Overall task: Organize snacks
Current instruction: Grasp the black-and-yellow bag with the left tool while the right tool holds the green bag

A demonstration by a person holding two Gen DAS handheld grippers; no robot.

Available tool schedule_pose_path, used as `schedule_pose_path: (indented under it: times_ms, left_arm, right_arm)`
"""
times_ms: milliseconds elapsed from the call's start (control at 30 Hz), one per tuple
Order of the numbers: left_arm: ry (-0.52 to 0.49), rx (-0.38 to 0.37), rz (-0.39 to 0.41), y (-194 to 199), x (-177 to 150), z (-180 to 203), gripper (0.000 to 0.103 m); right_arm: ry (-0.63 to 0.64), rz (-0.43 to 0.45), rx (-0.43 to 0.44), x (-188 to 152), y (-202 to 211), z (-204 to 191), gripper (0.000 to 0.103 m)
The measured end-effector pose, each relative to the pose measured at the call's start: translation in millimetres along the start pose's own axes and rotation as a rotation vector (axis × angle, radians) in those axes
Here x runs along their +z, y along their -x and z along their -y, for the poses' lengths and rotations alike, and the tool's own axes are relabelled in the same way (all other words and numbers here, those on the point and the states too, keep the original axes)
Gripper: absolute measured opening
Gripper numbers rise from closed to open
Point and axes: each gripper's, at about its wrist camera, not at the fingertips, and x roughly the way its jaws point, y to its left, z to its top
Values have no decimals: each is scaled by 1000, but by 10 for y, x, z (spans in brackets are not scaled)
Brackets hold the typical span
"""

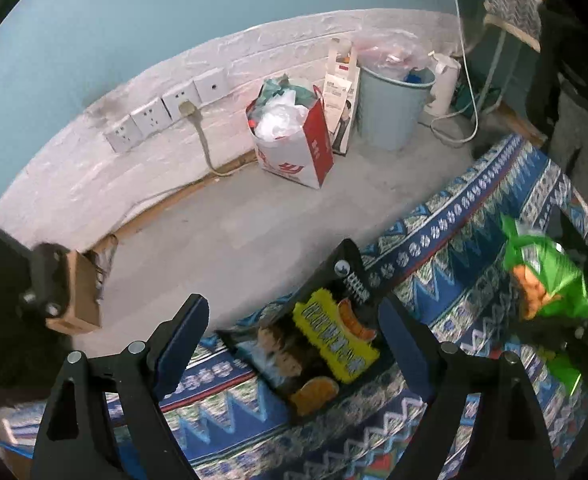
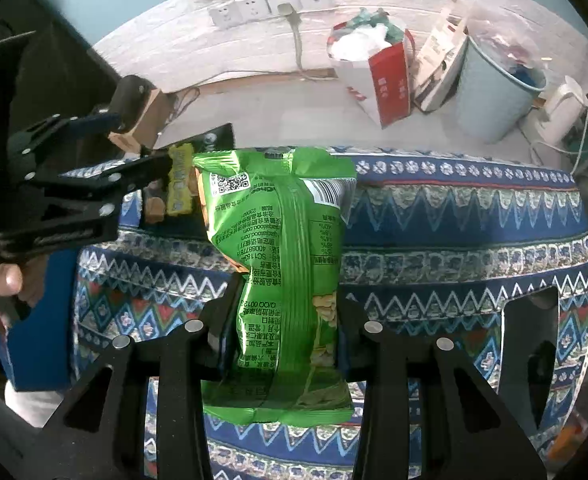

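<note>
**Snacks over the patterned cloth**

Left gripper [image 1: 294, 334] spread wide above a black snack bag [image 1: 317, 344] lying flat on the patterned cloth [image 1: 445, 264], pads apart from it. Further right, right gripper [image 2: 282, 320] pinched on a green snack bag [image 2: 282, 264], lifted clear of the cloth.

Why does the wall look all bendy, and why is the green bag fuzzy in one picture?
Both wrist views use fisheye lenses, so the white wall curves. In the left wrist view the green snack bag is smeared; the right wrist view shows it sharp.
</note>
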Motion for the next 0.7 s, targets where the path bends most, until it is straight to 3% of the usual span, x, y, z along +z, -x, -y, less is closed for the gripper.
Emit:
schedule_pose_path:
  times_ms: [500, 700]
  left_arm:
    - [92, -84, -108, -237, -183, 14, 88]
    - [204, -127, -159, -194, -480, 24, 88]
  right_arm:
    - [-6, -23, 6, -43, -74, 9, 37]
    - [-7, -26, 9, -55, -64, 22, 37]
